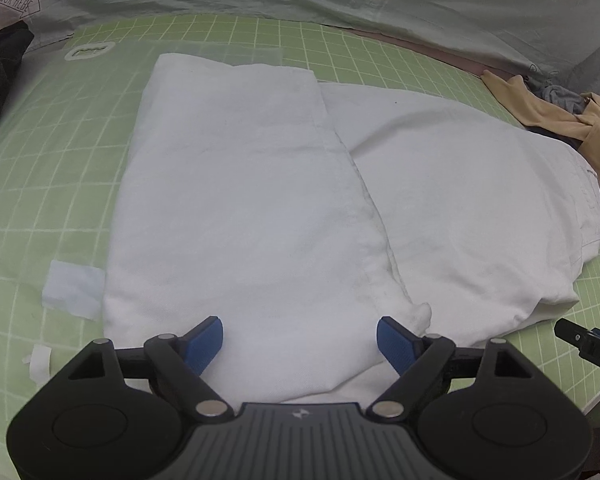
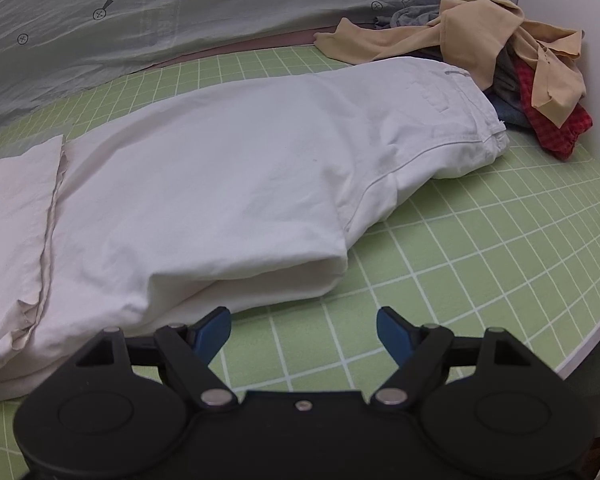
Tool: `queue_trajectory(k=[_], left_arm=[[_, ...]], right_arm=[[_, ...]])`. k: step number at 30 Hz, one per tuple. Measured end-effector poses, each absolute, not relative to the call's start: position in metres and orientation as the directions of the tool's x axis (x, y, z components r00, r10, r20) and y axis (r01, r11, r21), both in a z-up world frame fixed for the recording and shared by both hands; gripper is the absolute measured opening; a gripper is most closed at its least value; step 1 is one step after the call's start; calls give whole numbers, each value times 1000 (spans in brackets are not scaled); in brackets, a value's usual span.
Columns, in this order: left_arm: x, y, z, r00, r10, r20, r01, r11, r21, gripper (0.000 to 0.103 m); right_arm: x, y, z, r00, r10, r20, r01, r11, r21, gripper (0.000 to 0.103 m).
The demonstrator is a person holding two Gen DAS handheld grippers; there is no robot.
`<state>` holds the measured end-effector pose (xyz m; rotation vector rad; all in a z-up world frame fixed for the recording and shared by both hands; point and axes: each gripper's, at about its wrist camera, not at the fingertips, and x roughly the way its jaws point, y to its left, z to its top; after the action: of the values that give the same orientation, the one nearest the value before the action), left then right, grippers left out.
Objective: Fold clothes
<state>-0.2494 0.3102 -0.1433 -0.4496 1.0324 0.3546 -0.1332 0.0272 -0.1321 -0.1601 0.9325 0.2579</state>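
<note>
The left tongs (image 1: pixel 300 340) stood spread and empty over the near hem of the white cotton trousers (image 1: pixel 300 200), while the right tongs (image 2: pixel 304 332), equally spread and empty, hovered above bare green grid cutting mat (image 2: pixel 460 260) just beside the garment's rounded near edge. The trousers lay flat on the bench with the leg ends doubled over the thighs, a lie suiting a further fold. A heap of beige, red and grey clothes (image 2: pixel 520 60) sat at the waistband end, presumably awaiting attention.
</note>
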Motion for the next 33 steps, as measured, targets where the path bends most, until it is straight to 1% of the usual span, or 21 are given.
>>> queue_trajectory(k=[4, 6, 10, 13, 15, 18, 21, 26, 29, 32, 33], left_arm=[[-234, 303, -142, 450, 106, -887, -546, 819, -179, 91], [-227, 301, -144, 431, 121, -894, -574, 801, -168, 91], [-220, 299, -144, 395, 151, -906, -644, 749, -156, 91], [-217, 300, -143, 380, 176, -908, -677, 722, -143, 96], [-212, 301, -143, 362, 198, -911, -696, 708, -122, 97], [-202, 305, -145, 331, 230, -915, -708, 701, -79, 97], [-193, 311, -150, 309, 233, -922, -722, 688, -68, 97], [-173, 312, -158, 261, 238, -935, -709, 705, -18, 103], [-163, 312, -163, 223, 238, -945, -682, 731, 23, 103], [-159, 313, -166, 202, 235, -951, -675, 736, 38, 103], [-158, 314, -167, 195, 233, -953, -673, 738, 43, 103]], right_arm=[[-106, 8, -129, 537, 193, -821, -297, 954, 30, 81], [-91, -5, -128, 529, 223, -818, -283, 956, 78, 84], [-56, -33, -133, 523, 242, -817, -210, 966, 151, 85], [-32, -52, -139, 528, 244, -813, -143, 970, 198, 86], [-19, -62, -143, 529, 259, -808, -115, 965, 235, 87], [0, -73, -142, 550, 283, -786, -92, 956, 279, 90], [22, -85, -144, 572, 295, -765, -37, 941, 336, 92], [60, -104, -156, 597, 273, -754, 92, 911, 402, 94], [80, -112, -163, 622, 251, -742, 141, 896, 421, 95], [97, -115, -170, 634, 237, -736, 182, 880, 440, 95], [101, -115, -171, 643, 234, -729, 190, 874, 448, 97]])
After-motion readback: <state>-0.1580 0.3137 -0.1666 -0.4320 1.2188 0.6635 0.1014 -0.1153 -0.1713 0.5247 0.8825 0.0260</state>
